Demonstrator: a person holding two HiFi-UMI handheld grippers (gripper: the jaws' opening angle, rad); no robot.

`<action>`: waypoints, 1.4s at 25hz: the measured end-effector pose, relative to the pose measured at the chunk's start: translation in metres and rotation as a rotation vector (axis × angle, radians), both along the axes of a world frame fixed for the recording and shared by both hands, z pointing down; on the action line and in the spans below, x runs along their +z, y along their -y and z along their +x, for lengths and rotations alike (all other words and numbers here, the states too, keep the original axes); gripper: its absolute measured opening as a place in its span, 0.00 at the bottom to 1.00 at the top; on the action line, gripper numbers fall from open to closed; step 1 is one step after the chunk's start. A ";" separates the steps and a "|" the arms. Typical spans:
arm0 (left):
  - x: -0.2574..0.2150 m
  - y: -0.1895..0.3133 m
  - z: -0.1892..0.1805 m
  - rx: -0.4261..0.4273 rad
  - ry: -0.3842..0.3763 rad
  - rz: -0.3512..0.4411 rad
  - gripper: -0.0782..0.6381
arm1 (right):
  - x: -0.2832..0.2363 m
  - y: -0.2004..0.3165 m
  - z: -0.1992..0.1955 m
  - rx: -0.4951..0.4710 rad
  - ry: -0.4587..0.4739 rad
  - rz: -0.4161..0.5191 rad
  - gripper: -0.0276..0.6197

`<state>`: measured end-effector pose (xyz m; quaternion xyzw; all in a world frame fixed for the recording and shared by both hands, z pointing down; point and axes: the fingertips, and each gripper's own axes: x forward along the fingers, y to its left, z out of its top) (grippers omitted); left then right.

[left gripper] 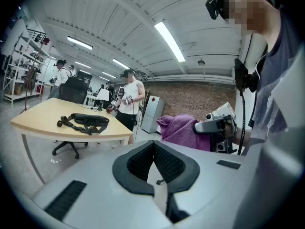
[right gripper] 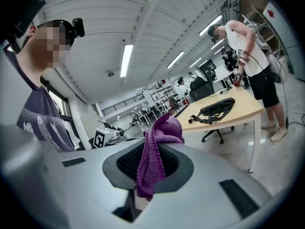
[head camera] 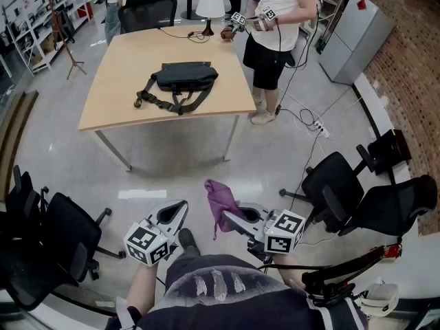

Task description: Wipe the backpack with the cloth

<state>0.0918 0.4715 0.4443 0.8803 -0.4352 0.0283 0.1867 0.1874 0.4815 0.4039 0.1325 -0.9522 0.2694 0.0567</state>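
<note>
A black backpack (head camera: pixel 184 76) with loose straps lies flat on the wooden table (head camera: pixel 124 60), far ahead of both grippers. It also shows in the left gripper view as the backpack (left gripper: pixel 88 120) and in the right gripper view as the backpack (right gripper: pixel 218 107). My right gripper (head camera: pixel 223 215) is shut on a purple cloth (head camera: pixel 220 199), which hangs bunched between its jaws (right gripper: pixel 159 142). My left gripper (head camera: pixel 180 206) is beside it, low near my body, with its jaws shut (left gripper: pixel 154 147) and nothing in them. The cloth (left gripper: pixel 178 130) shows to its right.
Another person (head camera: pixel 275 19) stands at the table's far right corner holding grippers. A white lamp (head camera: pixel 210 9) stands on the table's far edge. Black office chairs stand at my left (head camera: pixel 41 239) and right (head camera: pixel 344 184). A power strip (head camera: pixel 320 126) with cables lies on the floor.
</note>
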 end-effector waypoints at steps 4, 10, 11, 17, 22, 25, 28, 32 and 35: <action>-0.012 0.032 -0.055 -0.006 0.007 0.050 0.12 | -0.008 0.028 -0.051 0.012 0.013 0.031 0.09; -0.024 0.065 -0.116 -0.024 -0.005 0.102 0.12 | -0.012 0.065 -0.108 0.012 0.003 0.038 0.09; -0.026 0.070 -0.122 -0.025 -0.007 0.110 0.12 | -0.012 0.070 -0.118 0.004 0.004 0.040 0.09; -0.028 0.101 -0.142 -0.033 -0.020 0.112 0.12 | -0.014 0.107 -0.153 -0.033 0.034 0.015 0.09; -0.019 0.140 -0.150 -0.053 0.002 0.073 0.12 | -0.001 0.157 -0.155 -0.020 0.057 -0.035 0.09; -0.012 0.178 -0.148 -0.081 0.029 0.046 0.12 | 0.007 0.200 -0.149 -0.016 0.049 -0.039 0.09; -0.010 0.224 -0.137 -0.088 0.067 0.025 0.12 | 0.021 0.260 -0.132 0.027 0.040 -0.066 0.09; -0.015 0.289 -0.121 -0.083 0.115 0.010 0.12 | 0.036 0.348 -0.101 0.110 0.030 -0.095 0.09; -0.016 0.332 -0.104 -0.091 0.129 -0.004 0.12 | 0.046 0.406 -0.077 0.142 -0.027 -0.065 0.09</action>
